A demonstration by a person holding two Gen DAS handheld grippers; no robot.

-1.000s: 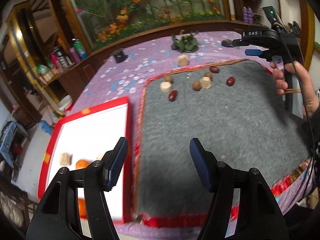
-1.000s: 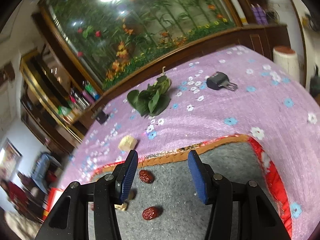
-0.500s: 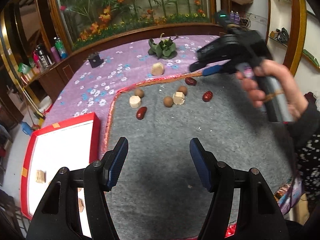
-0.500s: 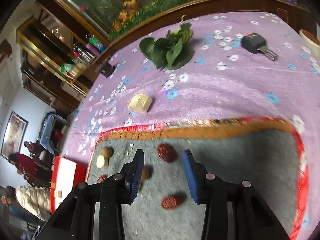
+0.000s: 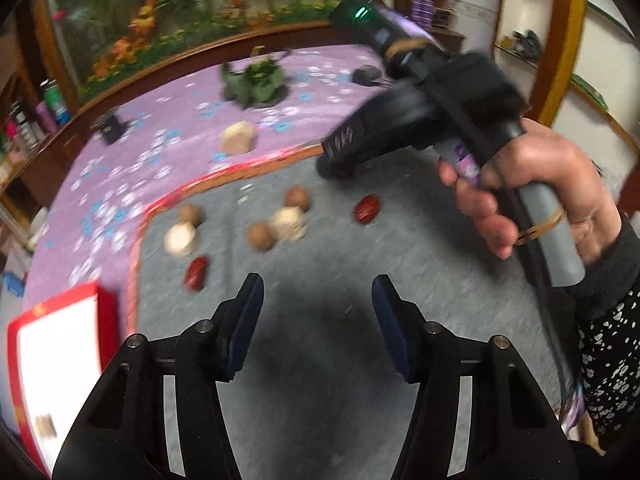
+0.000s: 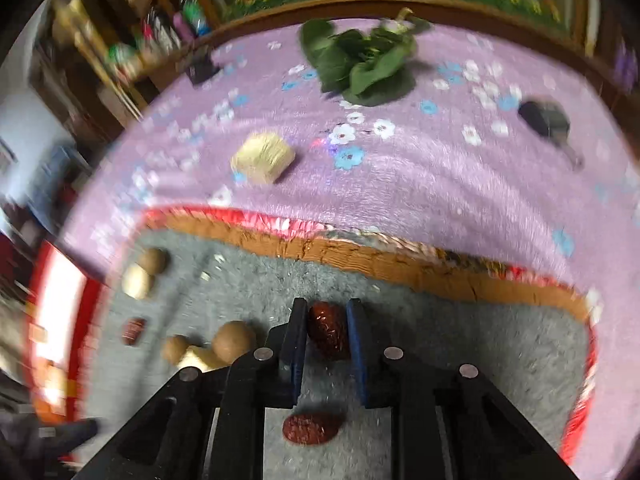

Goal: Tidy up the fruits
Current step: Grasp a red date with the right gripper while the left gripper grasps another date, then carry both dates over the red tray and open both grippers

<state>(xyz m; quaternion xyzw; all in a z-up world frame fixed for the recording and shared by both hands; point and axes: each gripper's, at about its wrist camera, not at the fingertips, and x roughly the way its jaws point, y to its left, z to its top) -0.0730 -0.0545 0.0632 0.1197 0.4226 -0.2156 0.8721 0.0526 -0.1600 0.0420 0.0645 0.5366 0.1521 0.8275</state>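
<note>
In the right wrist view my right gripper (image 6: 326,320) points down at the grey mat (image 6: 460,320). Its jaws are closing, and both blue pads touch a red date (image 6: 326,334) between them. A second date (image 6: 312,428) lies under the gripper and a third (image 6: 134,330) at the left. Brown round fruits (image 6: 234,340) and pale chunks (image 6: 138,280) lie beside them. In the left wrist view my left gripper (image 5: 318,304) hovers over the mat, its jaws closing slightly on nothing. The right gripper (image 5: 340,160) and the hand (image 5: 520,192) holding it are at the far right.
A red-rimmed white tray (image 5: 108,320) sits at the mat's left edge with a pale piece inside. On the purple flowered cloth beyond the mat lie a pale chunk (image 6: 264,156), leafy greens (image 6: 360,64) and a small black object (image 6: 544,118). Shelves with bottles stand at the left.
My right gripper has tipped down over the far date and its jaws have narrowed onto it. My left gripper has moved right, away from the tray, and narrowed slightly.
</note>
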